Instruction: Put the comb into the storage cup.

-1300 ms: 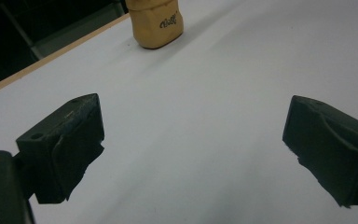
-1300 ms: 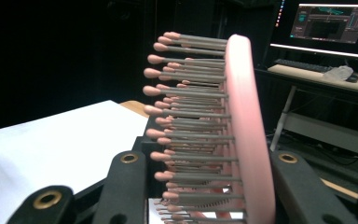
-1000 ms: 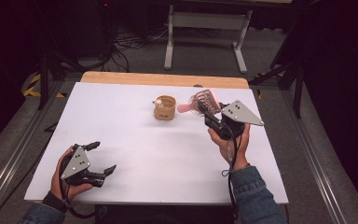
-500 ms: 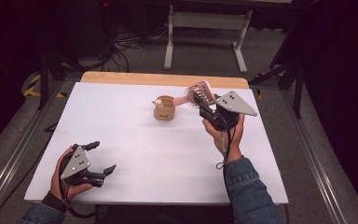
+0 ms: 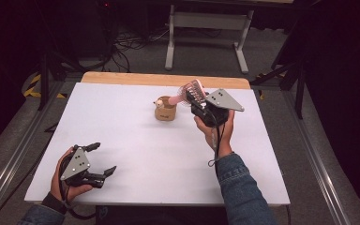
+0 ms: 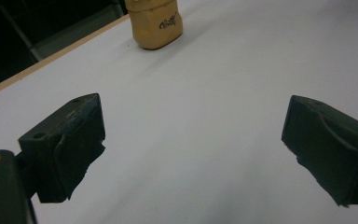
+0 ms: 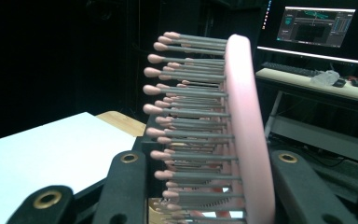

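Observation:
A pink hairbrush (image 5: 193,89) with grey, pink-tipped bristles is held above the white table, and my right gripper (image 5: 195,100) is shut on it. Its handle end points down-left over the mouth of a tan holder (image 5: 165,111) standing at the middle of the table's far side. In the right gripper view the hairbrush (image 7: 248,116) stands upright between the jaws of the right gripper (image 7: 205,186), bristles to the left. My left gripper (image 5: 104,158) rests open near the front left edge, with nothing between its jaws. The left gripper (image 6: 193,149) looks toward the tan holder (image 6: 154,23).
The white table top (image 5: 122,126) has a wooden strip (image 5: 122,78) along its far edge. Beyond it stand a metal frame (image 5: 206,28) and floor cables. A desk with a monitor (image 7: 319,25) and keyboard shows behind the brush.
My right gripper has carried the hairbrush left and farther away, bringing its handle over the tan holder. The left gripper has stayed in place.

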`<control>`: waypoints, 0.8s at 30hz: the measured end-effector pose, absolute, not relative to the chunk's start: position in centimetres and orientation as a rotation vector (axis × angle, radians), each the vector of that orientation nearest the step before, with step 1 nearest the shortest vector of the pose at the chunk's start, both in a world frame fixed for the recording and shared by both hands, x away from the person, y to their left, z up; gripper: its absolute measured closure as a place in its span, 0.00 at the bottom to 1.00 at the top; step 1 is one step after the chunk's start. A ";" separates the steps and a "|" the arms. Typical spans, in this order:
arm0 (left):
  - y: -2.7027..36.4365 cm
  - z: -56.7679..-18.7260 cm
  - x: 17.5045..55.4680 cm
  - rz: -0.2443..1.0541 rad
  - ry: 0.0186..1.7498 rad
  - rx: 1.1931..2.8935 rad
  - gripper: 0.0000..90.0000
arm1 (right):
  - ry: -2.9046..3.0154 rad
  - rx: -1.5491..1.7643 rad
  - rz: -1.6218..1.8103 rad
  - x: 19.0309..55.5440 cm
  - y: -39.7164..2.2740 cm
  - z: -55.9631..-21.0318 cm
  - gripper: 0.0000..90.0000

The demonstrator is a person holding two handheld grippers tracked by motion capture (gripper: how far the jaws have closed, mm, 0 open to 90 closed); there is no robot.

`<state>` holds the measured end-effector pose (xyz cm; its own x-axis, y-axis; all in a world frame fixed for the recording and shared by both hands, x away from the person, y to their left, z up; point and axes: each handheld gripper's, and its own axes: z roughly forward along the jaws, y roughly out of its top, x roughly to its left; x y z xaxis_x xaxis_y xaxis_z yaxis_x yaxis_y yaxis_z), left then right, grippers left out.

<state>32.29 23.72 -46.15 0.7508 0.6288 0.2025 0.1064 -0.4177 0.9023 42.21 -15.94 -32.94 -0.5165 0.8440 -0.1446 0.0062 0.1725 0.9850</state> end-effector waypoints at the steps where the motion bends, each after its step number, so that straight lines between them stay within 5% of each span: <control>1: 23.7 -46.2 32.3 0.651 0.560 1.941 0.08 | 1.711 0.818 1.437 42.3 -15.9 -33.1 0.70; 24: 23.7 -46.1 32.3 0.643 0.551 1.949 0.08 | 1.744 0.914 1.427 44.0 -14.8 -35.8 0.70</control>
<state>32.28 23.74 -46.14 0.7577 0.6202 0.2028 0.1062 -0.4238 0.8995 44.00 -14.81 -35.82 -0.5100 0.8565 -0.0796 0.0911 0.1458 0.9851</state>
